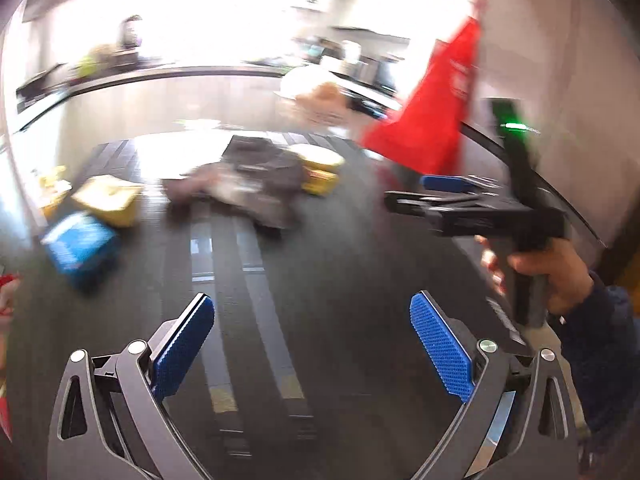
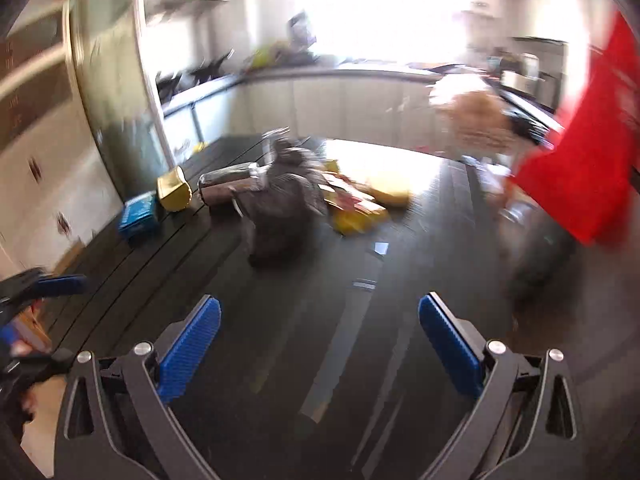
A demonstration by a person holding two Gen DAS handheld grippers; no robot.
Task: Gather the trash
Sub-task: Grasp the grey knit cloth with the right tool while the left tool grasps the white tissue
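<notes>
Trash lies across a dark slatted table [image 1: 320, 288]: a crumpled dark bag [image 1: 256, 184], a yellow tub [image 1: 320, 168], a yellow box [image 1: 110, 198] and a blue box [image 1: 78, 246]. My left gripper [image 1: 312, 344] is open and empty above the table's near side. My right gripper [image 2: 320, 348] is open and empty too; in the left wrist view it [image 1: 432, 192] hangs at the right, held by a hand. In the right wrist view I see the dark bag [image 2: 280, 208], yellow wrappers [image 2: 356, 208], the yellow box [image 2: 174, 190] and the blue box [image 2: 138, 218].
A red bag [image 1: 432, 108] hangs at the right, also in the right wrist view [image 2: 588, 152]. A counter [image 1: 160, 76] with clutter runs behind the table. A white bag with something brown [image 2: 476, 116] sits at the back right. Both views are blurred.
</notes>
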